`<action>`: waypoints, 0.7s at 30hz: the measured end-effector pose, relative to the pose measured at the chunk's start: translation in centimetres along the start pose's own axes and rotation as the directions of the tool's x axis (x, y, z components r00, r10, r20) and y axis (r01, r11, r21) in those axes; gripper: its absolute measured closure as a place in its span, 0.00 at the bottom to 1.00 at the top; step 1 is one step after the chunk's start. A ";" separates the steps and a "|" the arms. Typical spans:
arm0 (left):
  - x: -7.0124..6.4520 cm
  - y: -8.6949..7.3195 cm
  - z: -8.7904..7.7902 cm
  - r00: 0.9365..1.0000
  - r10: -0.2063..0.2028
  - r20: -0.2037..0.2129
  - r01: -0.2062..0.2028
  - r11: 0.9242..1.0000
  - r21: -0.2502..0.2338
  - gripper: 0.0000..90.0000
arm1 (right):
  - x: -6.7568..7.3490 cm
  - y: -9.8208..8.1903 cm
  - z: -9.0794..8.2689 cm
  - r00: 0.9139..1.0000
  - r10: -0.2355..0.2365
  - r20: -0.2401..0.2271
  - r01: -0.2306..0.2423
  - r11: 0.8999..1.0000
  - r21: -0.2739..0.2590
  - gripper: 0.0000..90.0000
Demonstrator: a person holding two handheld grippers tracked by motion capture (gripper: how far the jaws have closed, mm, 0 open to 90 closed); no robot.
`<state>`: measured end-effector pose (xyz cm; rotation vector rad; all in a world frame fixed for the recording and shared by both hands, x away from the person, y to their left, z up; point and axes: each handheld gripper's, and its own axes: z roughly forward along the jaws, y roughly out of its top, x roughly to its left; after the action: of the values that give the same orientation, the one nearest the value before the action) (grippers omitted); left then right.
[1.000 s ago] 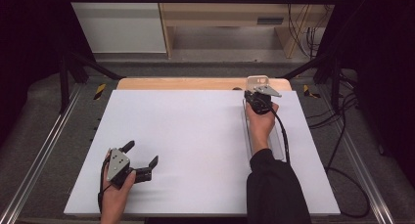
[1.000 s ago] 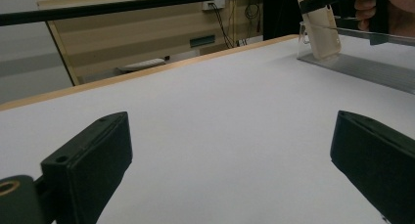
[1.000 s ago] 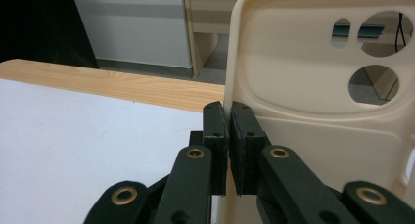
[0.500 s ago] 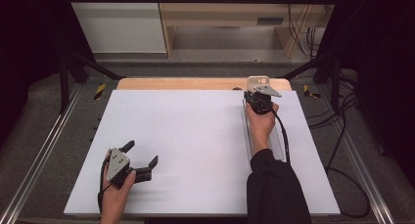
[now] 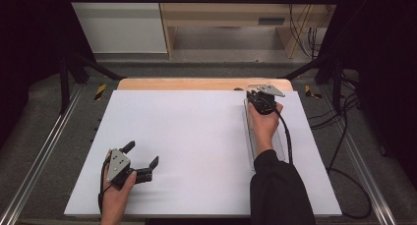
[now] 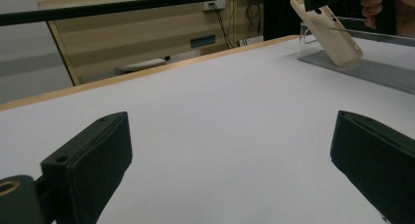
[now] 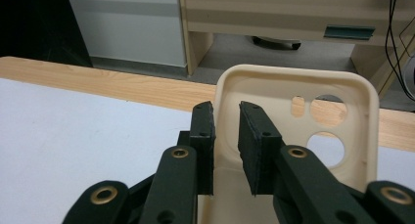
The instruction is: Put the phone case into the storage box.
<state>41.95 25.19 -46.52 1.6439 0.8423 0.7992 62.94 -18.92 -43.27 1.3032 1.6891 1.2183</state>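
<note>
Your left gripper [image 5: 140,158] sits unmoved at 7 o'clock on the counter [image 5: 196,136], jaws spread, nothing between. Your right gripper [image 7: 226,136] at 1 o'clock has just been opening; a narrow gap straddles the beige phone case's [image 7: 293,101] edge, leaning on the clear stand [image 6: 342,62]. Nothing blocks it.

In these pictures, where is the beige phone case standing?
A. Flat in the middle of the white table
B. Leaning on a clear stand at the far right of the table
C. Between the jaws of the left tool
B: the left gripper view shows the phone case tilted against the clear stand, far from the left tool.
</note>
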 end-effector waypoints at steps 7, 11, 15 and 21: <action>0.0 0.0 0.0 1.000 -0.001 0.000 0.001 1.000 0.000 0.02 | -0.1 0.5 -0.6 1.000 -0.004 0.001 0.004 1.000 -0.010 0.80; 0.0 0.0 0.0 1.000 -0.002 -0.001 0.002 1.000 0.000 0.02 | -0.1 0.7 -0.9 1.000 -0.003 0.005 0.003 1.000 -0.008 0.74; 0.0 0.0 0.0 1.000 -0.003 -0.002 0.003 1.000 0.000 0.02 | -0.2 0.9 -1.1 1.000 0.000 0.003 0.000 1.000 -0.008 0.69; 0.1 -0.1 0.0 1.000 -0.009 -0.004 0.009 1.000 0.000 0.02 | -0.3 1.2 -1.3 1.000 0.008 0.013 -0.007 1.000 -0.009 0.60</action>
<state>42.00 25.33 -46.56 1.6381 0.8515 0.7966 62.26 -19.50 -41.67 1.3102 1.6689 1.2181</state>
